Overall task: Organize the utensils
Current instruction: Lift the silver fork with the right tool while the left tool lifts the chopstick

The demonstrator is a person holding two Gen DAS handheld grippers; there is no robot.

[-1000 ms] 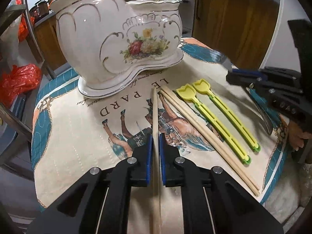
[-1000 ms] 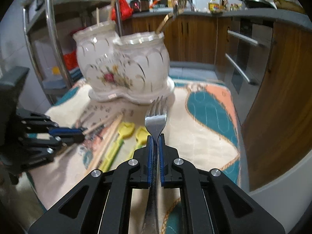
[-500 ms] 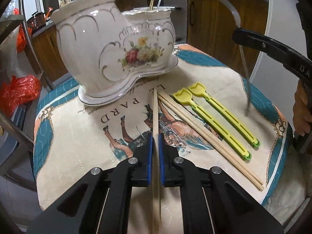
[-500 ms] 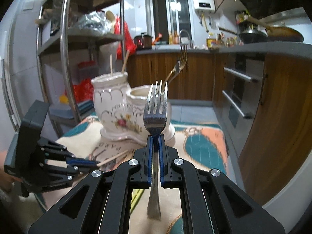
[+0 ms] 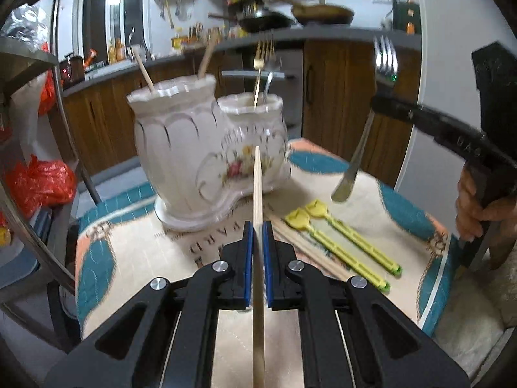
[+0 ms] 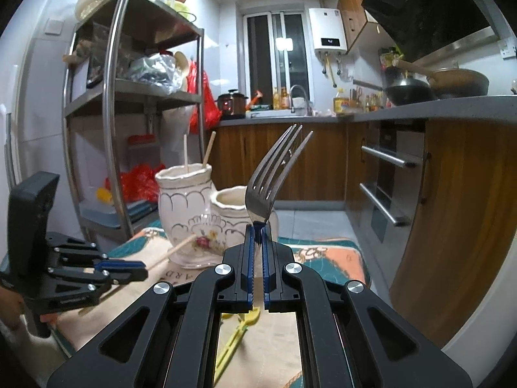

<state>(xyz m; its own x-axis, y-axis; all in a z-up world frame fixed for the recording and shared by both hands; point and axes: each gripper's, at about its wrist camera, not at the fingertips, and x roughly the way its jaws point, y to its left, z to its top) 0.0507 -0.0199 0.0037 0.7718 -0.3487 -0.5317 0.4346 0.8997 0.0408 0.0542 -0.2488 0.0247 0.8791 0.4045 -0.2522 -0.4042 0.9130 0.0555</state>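
Note:
My left gripper (image 5: 257, 229) is shut on a wooden chopstick (image 5: 257, 190), lifted and pointing at the white floral two-cup ceramic holder (image 5: 194, 158). The taller cup holds two wooden sticks (image 5: 143, 70), the shorter cup a gold fork (image 5: 260, 68). My right gripper (image 6: 257, 232) is shut on a steel fork (image 6: 274, 174), tines up, held above the mat to the right of the holder (image 6: 190, 213). The fork also shows in the left wrist view (image 5: 365, 135). Two chopsticks (image 5: 307, 249) and two yellow utensils (image 5: 342, 242) lie on the mat.
The printed mat (image 5: 139, 258) covers a small table. A metal shelf rack (image 6: 110, 123) stands to the left, with red bags (image 5: 38, 181) low beside it. Wooden cabinets (image 6: 452, 213) and a counter run along the back and right.
Both grippers have risen off the mat. The chopstick has left the table, its tip now in front of the holder. The fork has swung from flat to upright, tines up.

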